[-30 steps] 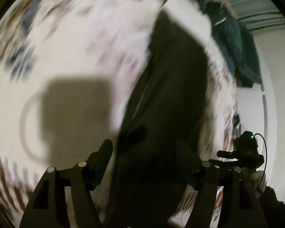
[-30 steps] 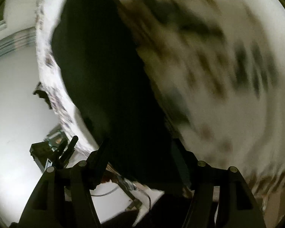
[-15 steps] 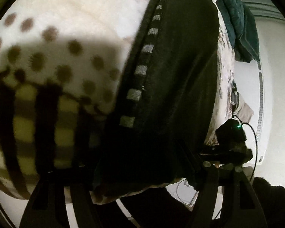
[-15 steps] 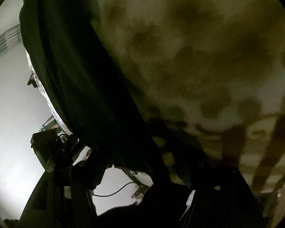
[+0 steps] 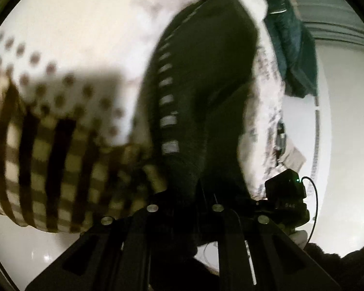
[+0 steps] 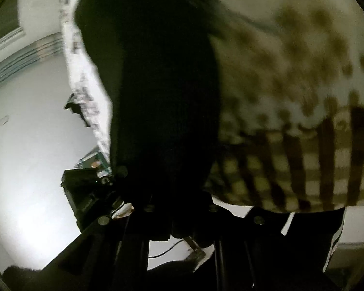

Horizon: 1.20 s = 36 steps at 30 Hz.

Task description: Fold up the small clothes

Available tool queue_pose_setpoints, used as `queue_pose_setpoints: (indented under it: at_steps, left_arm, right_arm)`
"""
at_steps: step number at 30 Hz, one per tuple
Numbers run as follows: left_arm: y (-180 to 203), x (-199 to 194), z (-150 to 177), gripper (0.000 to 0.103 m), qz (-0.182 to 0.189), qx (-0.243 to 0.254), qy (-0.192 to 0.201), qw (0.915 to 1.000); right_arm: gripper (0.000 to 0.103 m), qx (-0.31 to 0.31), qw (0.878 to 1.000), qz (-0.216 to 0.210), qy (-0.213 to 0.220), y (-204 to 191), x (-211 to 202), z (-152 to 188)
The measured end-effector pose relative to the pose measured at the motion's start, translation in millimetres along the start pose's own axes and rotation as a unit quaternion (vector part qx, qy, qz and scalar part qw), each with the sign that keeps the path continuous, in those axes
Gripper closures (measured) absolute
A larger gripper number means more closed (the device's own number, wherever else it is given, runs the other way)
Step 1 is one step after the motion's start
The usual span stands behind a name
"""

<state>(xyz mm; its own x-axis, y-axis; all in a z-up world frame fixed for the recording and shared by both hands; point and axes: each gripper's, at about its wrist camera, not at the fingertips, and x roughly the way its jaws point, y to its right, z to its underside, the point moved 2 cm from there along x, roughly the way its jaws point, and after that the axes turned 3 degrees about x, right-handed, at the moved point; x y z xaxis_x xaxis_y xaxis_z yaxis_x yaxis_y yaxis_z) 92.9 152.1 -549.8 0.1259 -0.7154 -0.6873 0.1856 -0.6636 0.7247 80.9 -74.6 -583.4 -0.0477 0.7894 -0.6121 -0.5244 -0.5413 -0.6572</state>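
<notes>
A black garment (image 5: 206, 92) with a grey dashed stripe lies lengthwise on a white bed cover (image 5: 80, 36) with brown dots and a yellow-brown checked border. My left gripper (image 5: 184, 194) is shut on its near edge at the bed's edge. In the right wrist view the same black garment (image 6: 162, 92) fills the middle, and my right gripper (image 6: 179, 198) is shut on its near edge. The other gripper (image 5: 284, 194) shows at the lower right of the left wrist view.
A dark teal garment (image 5: 291, 48) lies at the far end of the bed. The white floor (image 6: 24, 145) lies beside the bed, with a cable and small items near the bed's edge. The checked border (image 6: 303, 157) hangs over the near edge.
Both grippers have gone from open to shut on the garment's near edge. The view has pulled back a little from the bed and is blurred by motion.
</notes>
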Motion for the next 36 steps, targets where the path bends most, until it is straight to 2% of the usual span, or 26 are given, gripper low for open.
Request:
queue_pose_setpoints:
  at_steps: [4,6,10,14,16,18,20,22,23,24,25,26,27,30,32,34,36]
  left_arm:
    - [39.4,-21.0,-30.8,0.094,0.014,0.027,0.041,0.9987]
    - [59.8,-27.2,-60.1,0.094,0.024,0.043,0.067,0.9966]
    - [92.0,-23.1,-128.3,0.094,0.024,0.079,0.111,0.9904]
    - [104.0,-8.3,-212.8,0.094,0.022,0.098,0.146,0.9842]
    - [107.4,5.2,-252.2,0.094,0.023,0.099,0.152,0.9832]
    - [110.0,18.6,-297.8,0.093,0.008,0.091,0.161,0.9827]
    - [110.3,29.3,-333.8,0.091,0.009,0.075,0.164,0.9836]
    - [107.6,41.6,-376.1,0.078,0.006,0.055,0.171,0.9837]
    - [105.9,45.6,-389.7,0.06,0.004,0.049,0.177,0.983]
    - [103.8,47.0,-402.2,0.045,0.007,0.044,0.185,0.9818]
    - [101.0,45.1,-411.6,0.042,0.007,0.038,0.192,0.9807]
    - [98.1,43.6,-413.9,0.042,0.007,0.034,0.194,0.9804]
    - [94.1,41.2,-416.9,0.042,0.009,0.028,0.195,0.9804]
    - [88.1,29.5,-403.9,0.041,0.013,0.032,0.203,0.9787]
    - [79.2,19.8,-377.3,0.041,-0.003,0.037,0.207,0.9777]
    - [62.2,12.0,-331.9,0.041,-0.01,0.02,0.209,0.9777]
    - [43.0,11.0,-281.1,0.041,-0.021,-0.007,0.203,0.9788]
  right_arm:
    - [0.092,-0.033,0.999,-0.021,0.031,-43.2,-31.8,-13.6]
    - [0.092,-0.05,0.997,-0.035,0.054,-77.8,-37.9,-31.6]
    - [0.092,-0.089,0.99,-0.042,0.097,-129.0,-66.2,-91.3]
    - [0.092,-0.115,0.982,-0.034,0.145,-177.3,-88.5,-175.2]
    - [0.092,-0.113,0.98,-0.035,0.158,-183.7,-109.1,-229.2]
    - [0.092,-0.111,0.979,-0.034,0.165,-198.8,-112.6,-274.7]
    - [0.092,-0.105,0.981,-0.034,0.162,-219.5,-108.8,-322.4]
    - [0.088,-0.098,0.982,-0.036,0.16,-232.8,-107.6,-361.6]
    - [0.088,-0.091,0.982,-0.036,0.163,-233.9,-115.7,-379.4]
    - [0.078,-0.089,0.982,-0.033,0.166,-238.6,-117.7,-397.5]
    - [0.066,-0.089,0.98,-0.024,0.174,-238.8,-125.0,-411.3]
    - [0.039,-0.09,0.979,-0.012,0.182,-239.1,-131.3,-416.9]
    - [0.032,-0.096,0.977,-0.006,0.189,-237.9,-139.0,-421.1]
    - [0.032,-0.111,0.977,0.02,0.181,-227.0,-145.0,-417.0]
    - [0.032,-0.115,0.978,0.039,0.169,-206.5,-147.9,-406.7]
    - [0.032,-0.112,0.98,0.056,0.153,-184.3,-144.4,-399.4]
    - [0.023,-0.11,0.982,0.069,0.141,-162.2,-143.0,-396.3]
